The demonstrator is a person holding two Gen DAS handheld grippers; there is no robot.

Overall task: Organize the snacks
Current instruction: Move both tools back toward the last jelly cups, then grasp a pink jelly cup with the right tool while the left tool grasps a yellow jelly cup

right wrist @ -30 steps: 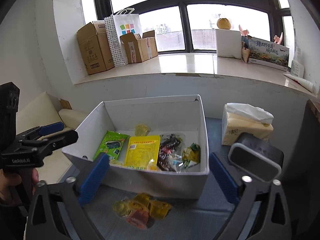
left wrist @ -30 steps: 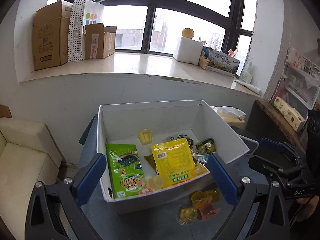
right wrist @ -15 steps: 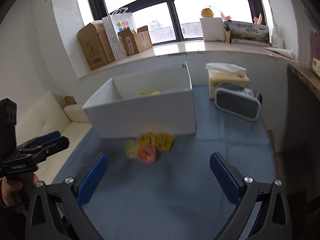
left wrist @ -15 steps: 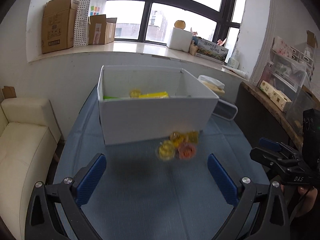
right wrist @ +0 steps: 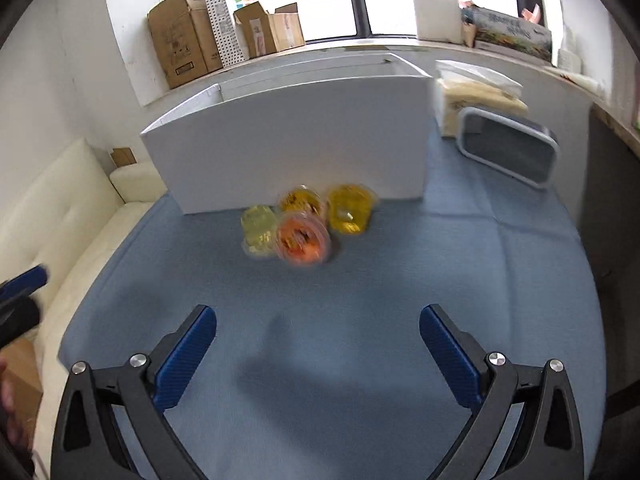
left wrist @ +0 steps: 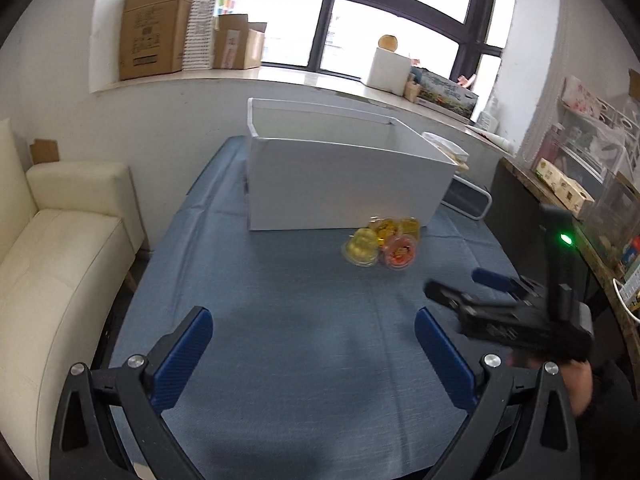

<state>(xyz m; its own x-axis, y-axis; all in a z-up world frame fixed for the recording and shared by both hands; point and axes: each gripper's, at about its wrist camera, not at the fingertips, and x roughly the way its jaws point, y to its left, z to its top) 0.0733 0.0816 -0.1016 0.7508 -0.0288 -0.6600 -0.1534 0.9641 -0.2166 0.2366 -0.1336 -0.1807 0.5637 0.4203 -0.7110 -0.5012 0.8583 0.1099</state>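
A white box [left wrist: 340,184] [right wrist: 296,140] stands on the blue tablecloth [left wrist: 300,340] [right wrist: 320,300]; its contents are hidden behind its near wall. Several small jelly cups lie clustered on the cloth against that wall: yellow ones [left wrist: 362,249] [right wrist: 349,209] and an orange one [left wrist: 400,253] [right wrist: 303,240]. My left gripper [left wrist: 312,334] is open low over the cloth, well short of the cups. My right gripper [right wrist: 318,332] is open too, nothing between its fingers, and it also shows in the left wrist view [left wrist: 464,286], right of the cups.
A cream sofa [left wrist: 52,264] borders the table's left edge. Right of the box sit a tissue pack [right wrist: 476,96] and a dark grey-rimmed container [right wrist: 506,146]. Cardboard boxes [left wrist: 154,28] line the windowsill. A shelf with clutter [left wrist: 580,184] runs along the right.
Both grippers have pulled back and dropped lower, so the box's inside with its snack packets is out of sight. The right gripper now sits closer to the cups. Both stay open.
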